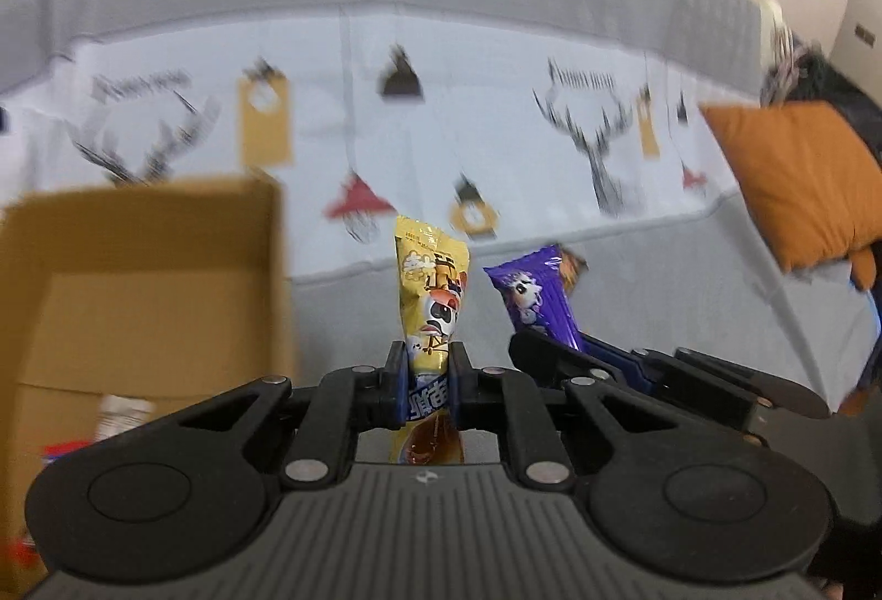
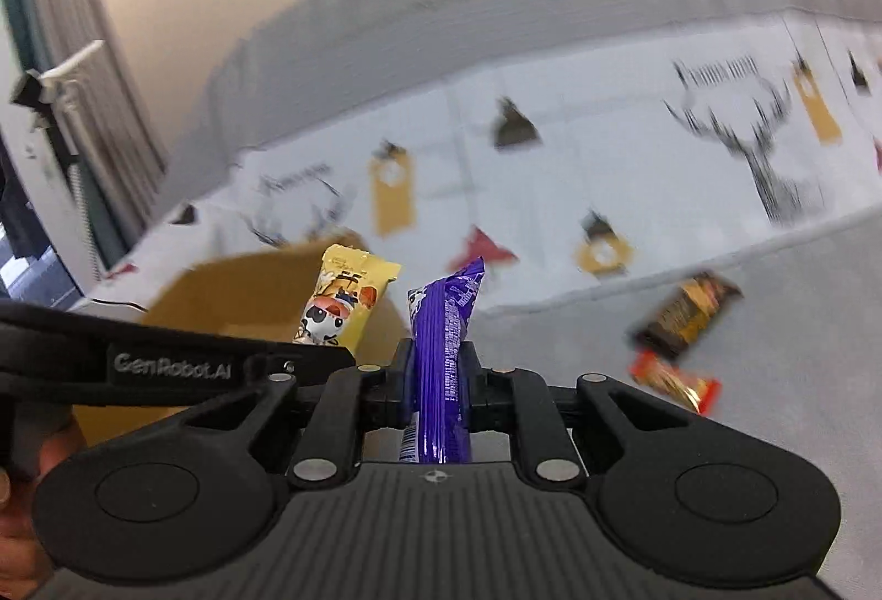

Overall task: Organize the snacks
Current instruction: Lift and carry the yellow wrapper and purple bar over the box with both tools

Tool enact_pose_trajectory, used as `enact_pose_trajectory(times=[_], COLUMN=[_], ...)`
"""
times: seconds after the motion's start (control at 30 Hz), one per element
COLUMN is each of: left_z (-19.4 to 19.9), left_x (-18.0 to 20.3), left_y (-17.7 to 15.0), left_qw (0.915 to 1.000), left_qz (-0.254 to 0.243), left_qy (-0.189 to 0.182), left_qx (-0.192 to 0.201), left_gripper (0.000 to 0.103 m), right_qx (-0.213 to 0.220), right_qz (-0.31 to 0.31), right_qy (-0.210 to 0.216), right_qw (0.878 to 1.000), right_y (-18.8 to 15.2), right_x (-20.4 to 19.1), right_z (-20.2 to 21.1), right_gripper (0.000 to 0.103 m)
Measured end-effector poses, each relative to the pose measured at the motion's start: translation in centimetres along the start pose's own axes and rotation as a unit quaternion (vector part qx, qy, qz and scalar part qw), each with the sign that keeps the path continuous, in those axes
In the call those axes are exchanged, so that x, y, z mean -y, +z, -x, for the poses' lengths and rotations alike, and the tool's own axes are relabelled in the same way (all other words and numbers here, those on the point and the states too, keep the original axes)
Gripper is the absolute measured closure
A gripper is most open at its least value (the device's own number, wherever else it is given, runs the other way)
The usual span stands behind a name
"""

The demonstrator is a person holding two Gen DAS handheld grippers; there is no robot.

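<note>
Two snacks are in your grip: your left hand-held gripper (image 1: 429,368) squeezes one yellow packet (image 1: 433,294), your right hand-held gripper (image 2: 439,374) squeezes one purple packet (image 2: 444,341). One cardboard box (image 1: 138,280) sits left; two more snacks (image 2: 681,341) lie on the bed (image 2: 799,324).

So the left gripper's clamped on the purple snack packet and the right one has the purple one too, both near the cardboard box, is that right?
Not quite. The left wrist view shows the left gripper clamped on a yellow snack packet. The right gripper does hold the purple snack packet, with the cardboard box nearby.
</note>
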State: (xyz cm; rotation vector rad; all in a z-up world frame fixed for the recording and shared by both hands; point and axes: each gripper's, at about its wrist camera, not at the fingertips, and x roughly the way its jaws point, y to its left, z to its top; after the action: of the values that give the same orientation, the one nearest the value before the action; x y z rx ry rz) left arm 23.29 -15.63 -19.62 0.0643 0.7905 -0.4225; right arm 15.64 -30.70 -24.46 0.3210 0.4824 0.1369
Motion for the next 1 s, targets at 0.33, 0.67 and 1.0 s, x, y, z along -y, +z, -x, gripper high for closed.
enact_pose_trajectory(times=[0.33,0.67,1.0], left_z=[12.9,18.0,11.0], left_x=[-4.1,-7.5,-14.4], left_y=[1.5,1.0,-2.8], left_qw=[0.9904,0.9781,0.9880], left_qz=[0.008,0.024,0.074], left_qy=[0.040,0.076,0.110], left_qx=[0.132,0.192,0.080], left_gripper=[0.088,0.088,0.088], right_qx=[0.072,0.092,-0.013], right_qz=[0.080,0.125,0.138], right_qy=[0.078,0.124,0.149], right_qw=[0.991,0.980,0.979], right_y=[4.4,6.7,1.6], right_x=[-11.5,-18.2,-20.2], right_z=[4.6,6.1,-1.2], right_gripper=[0.087,0.087,0.087])
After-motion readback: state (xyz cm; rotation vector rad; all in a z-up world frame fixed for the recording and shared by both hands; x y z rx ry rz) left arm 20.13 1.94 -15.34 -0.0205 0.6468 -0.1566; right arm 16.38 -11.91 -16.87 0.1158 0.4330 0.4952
